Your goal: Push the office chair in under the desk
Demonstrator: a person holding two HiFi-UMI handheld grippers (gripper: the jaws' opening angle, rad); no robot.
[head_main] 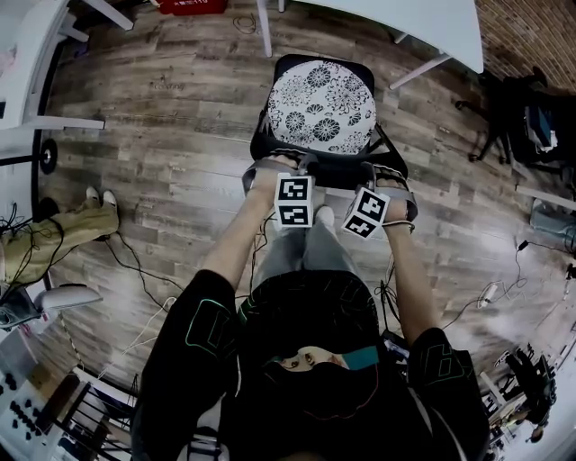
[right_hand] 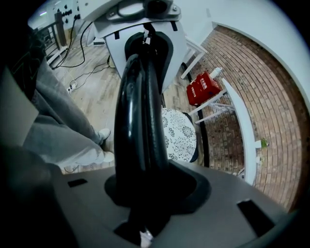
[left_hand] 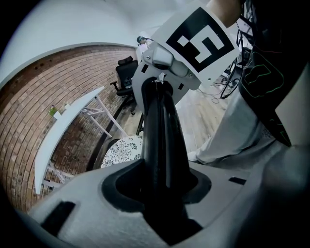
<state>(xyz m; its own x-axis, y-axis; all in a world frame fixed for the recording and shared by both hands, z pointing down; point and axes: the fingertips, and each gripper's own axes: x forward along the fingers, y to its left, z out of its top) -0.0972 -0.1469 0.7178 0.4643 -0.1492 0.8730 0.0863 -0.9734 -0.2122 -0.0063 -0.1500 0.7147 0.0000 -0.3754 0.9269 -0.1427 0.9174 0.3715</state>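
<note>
Behind the chair [head_main: 321,103], just short of the far desk [head_main: 405,22], we hold the left gripper [left_hand: 158,89] and right gripper [right_hand: 140,65] at its back, jaws pressed together, empty.

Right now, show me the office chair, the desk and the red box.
office chair [head_main: 321,103]: head view, on the floral seat cushion.
desk [head_main: 405,22]: head view, on the white top.
red box [right_hand: 202,88]: right gripper view, on its red side.
</note>
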